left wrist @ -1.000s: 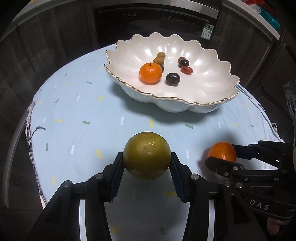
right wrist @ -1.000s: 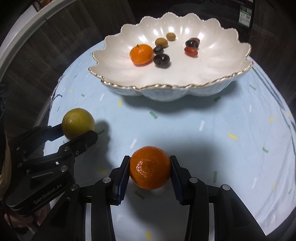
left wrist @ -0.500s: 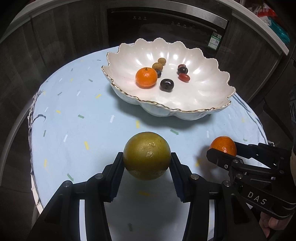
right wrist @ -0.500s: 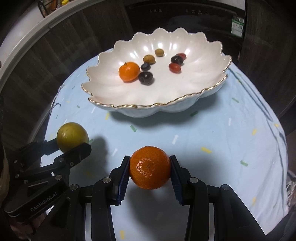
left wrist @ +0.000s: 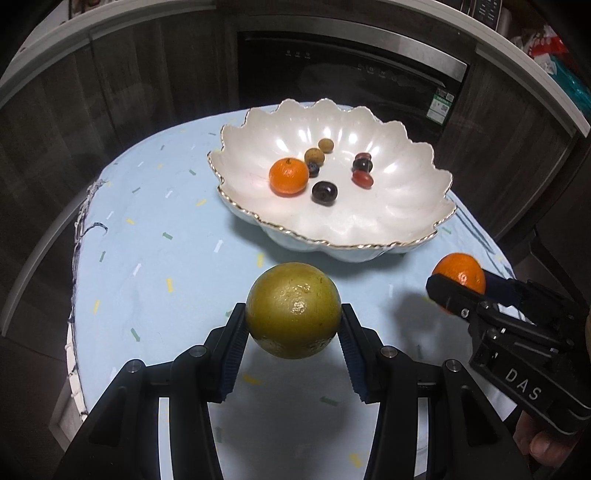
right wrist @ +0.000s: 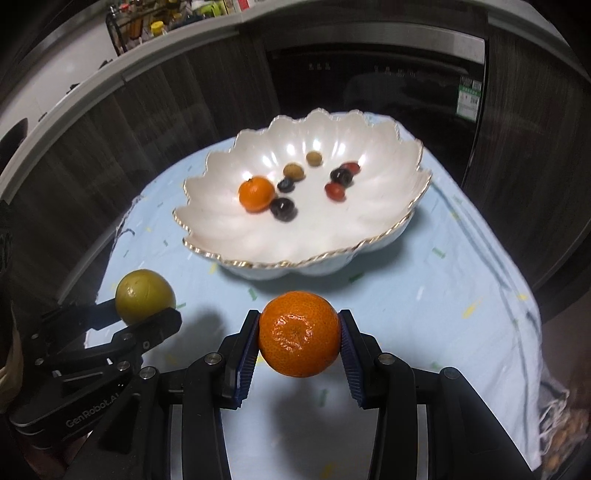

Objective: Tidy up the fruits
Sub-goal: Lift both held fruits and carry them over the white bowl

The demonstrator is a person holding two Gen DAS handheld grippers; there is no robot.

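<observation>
My left gripper [left wrist: 293, 317] is shut on a yellow-green round fruit [left wrist: 293, 308], held in the air above the cloth; the same fruit [right wrist: 144, 296] shows at the left of the right wrist view. My right gripper [right wrist: 299, 339] is shut on an orange mandarin [right wrist: 299, 332], also lifted, and that mandarin [left wrist: 460, 275] appears at the right of the left wrist view. Ahead of both stands a white scalloped bowl with a gold rim [left wrist: 332, 242] [right wrist: 295, 262]. It holds another mandarin [left wrist: 289, 176] and several small dark, red and tan fruits.
The bowl stands on a round table under a pale blue patterned cloth [left wrist: 147, 240]. Dark cabinets and a built-in oven [left wrist: 351, 74] rise close behind the table. A countertop rack with bottles [right wrist: 147, 26] sits at the far left. A hand [left wrist: 543, 446] grips the right tool.
Both grippers have risen with their fruits still clamped. The bowl now sits farther ahead and lower in both views, and more of the cabinets and oven shows.
</observation>
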